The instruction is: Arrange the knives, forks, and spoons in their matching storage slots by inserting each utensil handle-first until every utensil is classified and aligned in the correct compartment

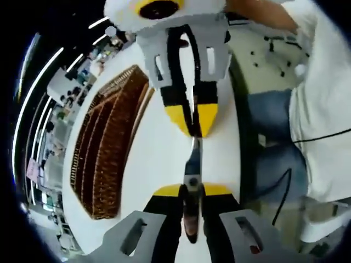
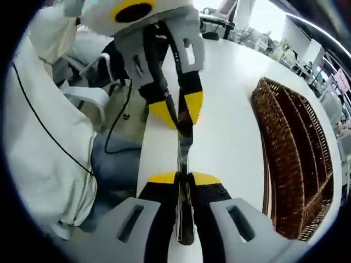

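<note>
A slim metal utensil hangs over the white table, held at both ends; I cannot tell which kind it is. In the left gripper view my left gripper is shut on its near end. The right gripper comes down from the top, shut on the far end. In the right gripper view the same utensil runs from my right gripper up to the left gripper. The brown wicker tray with long slots lies beside the utensil, apart from both grippers. Its slots look bare in the right gripper view.
The white table ends close by, where a person in a white shirt and blue jeans sits. A black cable hangs off that side. Desks and office clutter stand beyond the tray.
</note>
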The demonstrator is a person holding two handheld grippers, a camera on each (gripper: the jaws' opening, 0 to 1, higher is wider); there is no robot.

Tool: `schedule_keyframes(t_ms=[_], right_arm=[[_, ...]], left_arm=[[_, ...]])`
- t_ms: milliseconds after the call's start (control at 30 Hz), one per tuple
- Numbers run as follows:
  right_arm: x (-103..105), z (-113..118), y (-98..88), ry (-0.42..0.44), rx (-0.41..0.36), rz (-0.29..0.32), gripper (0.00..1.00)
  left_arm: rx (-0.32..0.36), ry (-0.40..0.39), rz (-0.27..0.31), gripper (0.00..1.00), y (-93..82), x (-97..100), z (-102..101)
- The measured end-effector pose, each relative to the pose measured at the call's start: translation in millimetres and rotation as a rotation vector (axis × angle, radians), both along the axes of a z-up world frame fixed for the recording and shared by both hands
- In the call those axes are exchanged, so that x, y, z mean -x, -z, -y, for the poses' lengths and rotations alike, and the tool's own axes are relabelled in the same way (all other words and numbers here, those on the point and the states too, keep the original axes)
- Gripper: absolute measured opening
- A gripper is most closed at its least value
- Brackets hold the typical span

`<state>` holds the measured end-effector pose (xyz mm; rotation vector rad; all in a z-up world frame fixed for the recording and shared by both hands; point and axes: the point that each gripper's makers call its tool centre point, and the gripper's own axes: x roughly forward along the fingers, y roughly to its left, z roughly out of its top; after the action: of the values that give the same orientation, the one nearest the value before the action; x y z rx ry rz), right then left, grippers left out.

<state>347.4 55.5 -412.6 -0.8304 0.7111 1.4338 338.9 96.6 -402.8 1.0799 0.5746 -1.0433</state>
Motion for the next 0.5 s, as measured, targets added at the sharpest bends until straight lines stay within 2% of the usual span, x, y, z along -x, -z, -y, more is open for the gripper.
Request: schedule_keyframes(t_ms=[67, 100, 200, 267, 400, 500], right_arm=[[1.7, -1.1, 0.9, 0.004, 0.002, -0.047, 0.08], [3.7, -1.2, 1.6, 0.026, -0.001, -0.093, 0.08], [7.0, -4.7, 1.6, 0.030, -0.020, -0.145, 0.08], [7.6, -5.6, 1.9, 0.037, -0.013, -0.160, 0.08], [10.7, -5.9, 2.9, 0.031, 0.003, -0.144, 0.07], [11.4, -5.2, 3.5, 0.022, 0.014, -0.086, 0.07]], left_arm=[[-0.011, 0.007, 0.030, 0.11, 0.1, 0.9, 0.1], [-0.017, 0.014, 0.044, 0.11, -0.1, 0.6, 0.3], [-0.025, 0.028, 0.075, 0.11, -0.1, 2.0, 1.0], [-0.026, 0.039, 0.095, 0.11, 0.6, -6.4, -1.1], [-0.022, 0.033, 0.112, 0.11, 0.3, -4.4, -0.8], [-0.023, 0.043, 0.120, 0.12, 0.4, -6.0, -0.5]])
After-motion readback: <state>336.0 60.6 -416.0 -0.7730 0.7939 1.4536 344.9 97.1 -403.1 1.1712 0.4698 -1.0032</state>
